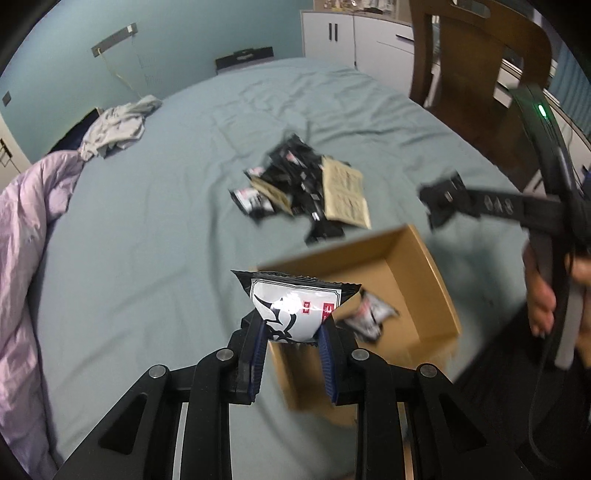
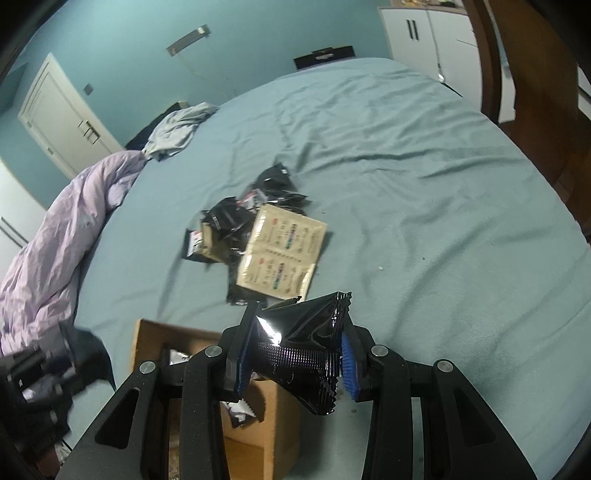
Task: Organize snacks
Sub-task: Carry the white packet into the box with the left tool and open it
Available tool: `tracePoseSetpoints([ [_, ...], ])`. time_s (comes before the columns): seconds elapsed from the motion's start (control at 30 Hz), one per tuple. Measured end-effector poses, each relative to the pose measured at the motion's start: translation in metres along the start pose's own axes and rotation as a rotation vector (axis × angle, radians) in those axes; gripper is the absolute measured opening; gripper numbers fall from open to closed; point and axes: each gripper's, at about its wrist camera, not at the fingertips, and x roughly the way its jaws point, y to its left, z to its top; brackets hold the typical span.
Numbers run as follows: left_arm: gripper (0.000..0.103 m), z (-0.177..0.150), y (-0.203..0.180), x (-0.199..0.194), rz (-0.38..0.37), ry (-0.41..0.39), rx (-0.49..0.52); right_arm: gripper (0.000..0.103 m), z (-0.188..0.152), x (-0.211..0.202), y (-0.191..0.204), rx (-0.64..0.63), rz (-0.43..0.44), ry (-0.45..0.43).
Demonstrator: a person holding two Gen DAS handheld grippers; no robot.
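Observation:
My left gripper [image 1: 291, 328] is shut on a black-and-white snack packet [image 1: 295, 306] and holds it above the near left edge of an open cardboard box [image 1: 417, 266]. One packet [image 1: 369, 317] lies inside the box. My right gripper [image 2: 295, 350] is shut on a shiny black snack packet [image 2: 306, 350], held over the right side of the box [image 2: 147, 343]. A pile of black packets [image 1: 291, 184] with beige sachets [image 1: 345, 194] lies on the bed beyond the box; it also shows in the right wrist view [image 2: 258, 236]. The right gripper shows in the left wrist view [image 1: 447, 201].
The teal bedsheet [image 1: 147, 240] covers the bed. A lilac duvet [image 1: 26, 240] and grey clothes [image 1: 118, 125] lie at the left. A wooden chair [image 1: 480, 55] and white cabinets [image 1: 340, 33] stand at the far right. A white door [image 2: 62, 114] is at left.

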Motion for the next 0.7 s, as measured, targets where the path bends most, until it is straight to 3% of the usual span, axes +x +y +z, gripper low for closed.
tracePoseSetpoints([
  [0.3,0.025,-0.018,-0.027,0.023,-0.029,0.087,0.043,0.037,-0.004,0.003,0.010,-0.059,-0.009,-0.003],
  [0.53,0.025,-0.026,-0.032,0.052,-0.013,0.186,0.061,0.037,-0.004,0.011,0.013,-0.065,-0.030,0.007],
  [0.7,0.025,-0.027,-0.035,0.061,0.009,0.215,0.063,0.037,-0.005,0.012,0.017,-0.079,-0.029,0.004],
])
